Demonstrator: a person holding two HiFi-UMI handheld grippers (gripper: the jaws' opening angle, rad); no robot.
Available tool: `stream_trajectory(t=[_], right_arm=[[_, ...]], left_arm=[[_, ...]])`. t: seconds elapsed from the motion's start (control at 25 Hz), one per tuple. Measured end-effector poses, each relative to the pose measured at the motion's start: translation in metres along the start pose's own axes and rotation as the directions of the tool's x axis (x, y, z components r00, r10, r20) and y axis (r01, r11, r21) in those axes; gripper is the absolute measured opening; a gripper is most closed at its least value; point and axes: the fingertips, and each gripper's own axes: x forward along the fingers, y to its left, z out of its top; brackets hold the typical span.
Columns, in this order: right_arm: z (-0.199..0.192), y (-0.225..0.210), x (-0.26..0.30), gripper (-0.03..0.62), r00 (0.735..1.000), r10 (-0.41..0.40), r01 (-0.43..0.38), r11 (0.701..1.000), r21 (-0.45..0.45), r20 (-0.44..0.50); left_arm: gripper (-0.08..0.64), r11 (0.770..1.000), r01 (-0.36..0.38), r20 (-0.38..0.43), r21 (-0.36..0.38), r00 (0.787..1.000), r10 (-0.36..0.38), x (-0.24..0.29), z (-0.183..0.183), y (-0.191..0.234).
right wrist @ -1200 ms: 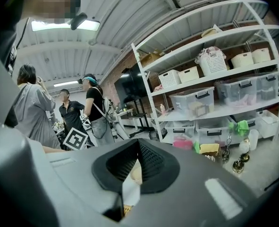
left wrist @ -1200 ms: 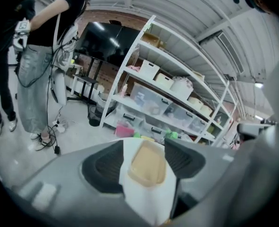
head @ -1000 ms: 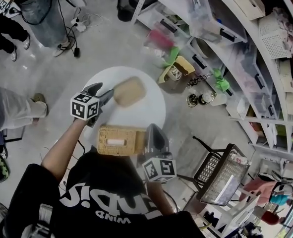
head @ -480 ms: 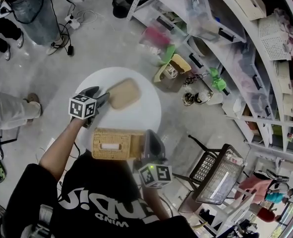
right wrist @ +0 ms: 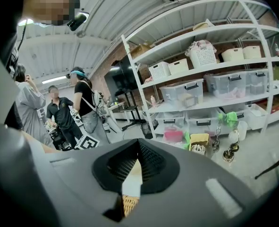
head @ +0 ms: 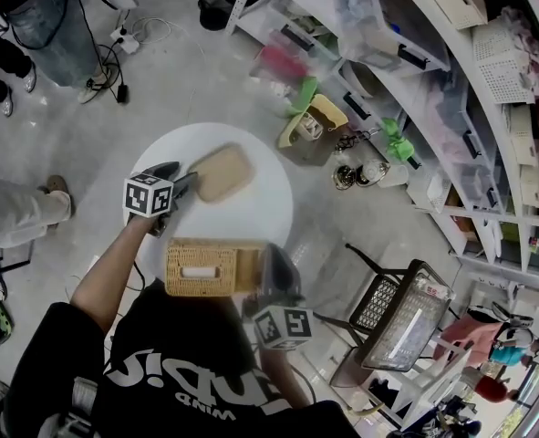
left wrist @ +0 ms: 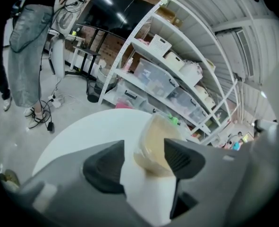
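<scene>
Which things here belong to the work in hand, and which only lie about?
In hand: container with tan lid, in the left gripper; wicker tissue box, gripped by the right gripper; round white table.
Lying about: yellow basket, clear shelf bins, floor cables.

We're wearing a black short-sleeved T-shirt (head: 87, 359), with big white lettering (head: 191, 377) running across the chest. Our left gripper (head: 189, 182) and right gripper (head: 269, 255) show the same build: smooth grey shells and black, finely ribbed pads (right wrist: 151, 162) lining the jaws. Each carries a cube (head: 148, 195) of black-and-white square markers.
</scene>
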Motion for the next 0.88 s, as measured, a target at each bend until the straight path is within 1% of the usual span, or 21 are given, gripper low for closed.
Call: stream_trajectory(t=[0.2, 0.52, 0.64, 0.88], right_arm=[[0.0003, -0.0025, -0.0014, -0.006, 1.0, -0.008, 0.008, 1.0, 0.002, -0.004], [-0.0045, 0.0, -0.0009, -0.006, 1.0, -0.01, 0.01, 1.0, 0.003, -0.004], [-0.0073, 0.0023, -0.0007, -0.006, 1.0, -0.007, 0.007, 1.0, 0.002, -0.007], [-0.0062, 0.0022, -0.0048, -0.006, 1.0, 0.0, 0.0, 1.0, -0.007, -0.007]], left_arm=[[0.25, 1.0, 0.017, -0.013, -0.019, 1.0, -0.017, 0.0039, -0.005, -0.0013], [0.221, 0.997, 0.05, -0.004, -0.06, 0.999, -0.051, 0.0058, -0.0073, -0.0019], [0.204, 0.997, 0.046, 0.002, -0.06, 0.999, -0.046, 0.0044, -0.0071, -0.0011], [0.192, 0.999, 0.018, -0.002, -0.041, 1.0, -0.018, 0.0001, -0.0083, -0.0027]])
